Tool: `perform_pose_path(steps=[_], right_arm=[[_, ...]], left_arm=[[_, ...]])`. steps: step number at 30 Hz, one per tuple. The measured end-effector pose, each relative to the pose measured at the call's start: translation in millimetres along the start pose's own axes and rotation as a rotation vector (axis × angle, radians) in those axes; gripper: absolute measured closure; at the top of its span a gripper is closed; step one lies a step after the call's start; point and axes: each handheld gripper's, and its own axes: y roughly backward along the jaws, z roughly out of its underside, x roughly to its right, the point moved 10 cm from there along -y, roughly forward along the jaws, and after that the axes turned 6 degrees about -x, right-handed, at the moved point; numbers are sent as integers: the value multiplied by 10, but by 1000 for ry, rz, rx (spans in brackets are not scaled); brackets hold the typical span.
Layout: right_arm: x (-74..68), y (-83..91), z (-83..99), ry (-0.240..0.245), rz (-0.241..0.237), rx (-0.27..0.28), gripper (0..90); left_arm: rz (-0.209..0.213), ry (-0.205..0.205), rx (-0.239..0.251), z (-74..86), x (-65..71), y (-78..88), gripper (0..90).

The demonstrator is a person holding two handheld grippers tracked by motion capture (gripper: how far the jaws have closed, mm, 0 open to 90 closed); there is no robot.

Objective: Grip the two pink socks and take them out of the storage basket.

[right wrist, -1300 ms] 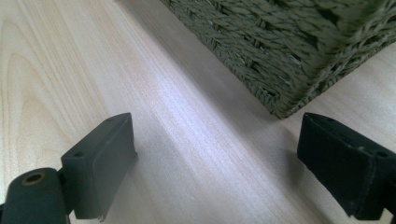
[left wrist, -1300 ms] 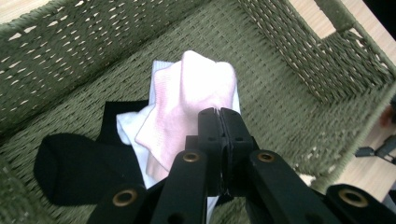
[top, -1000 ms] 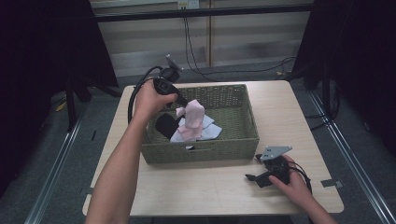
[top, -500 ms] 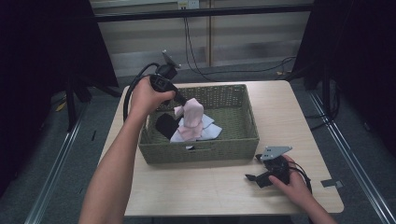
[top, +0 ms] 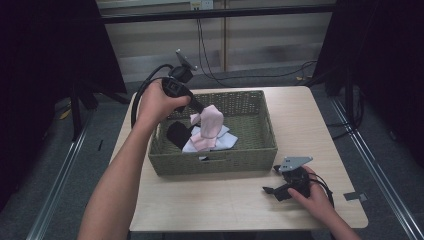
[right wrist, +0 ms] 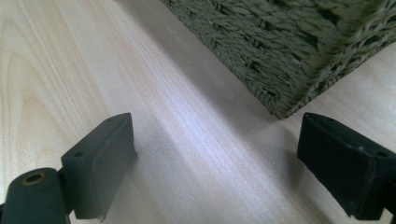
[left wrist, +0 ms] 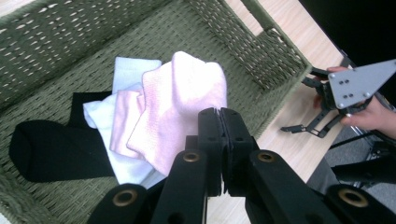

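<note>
Left gripper (top: 200,108) centre frame, jaws pinched on pink sock (top: 211,122) lifted over green wicker basket (top: 260,150); right gripper (top: 274,180) lower right on table (top: 225,200), jaws wide, empty.

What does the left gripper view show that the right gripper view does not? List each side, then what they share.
Left gripper view: shut jaws of the left gripper pinching a pink sock, white socks and a black sock inside the basket, with the right gripper beyond.
Right gripper view: its own open jaws, low over the table.
Shared: basket and table.
</note>
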Motion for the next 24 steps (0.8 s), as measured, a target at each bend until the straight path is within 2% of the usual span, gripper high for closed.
perform_pose_path(steps=[6,8,20,23,24], right_arm=[[0,0,0,0,0,0,106],[-3,0,1,-2,-2,-1,106],[-2,0,1,-1,-1,-1,106],[-3,0,1,-1,-1,-1,106],[-3,0,1,-1,-1,-1,106]], left_arm=[[4,-13,-2,25,43,24,880],[22,-22,3,37,94,62,880],[18,-49,3,88,180,144,880],[22,-59,4,103,231,157,880],[24,-73,1,116,270,168,880]])
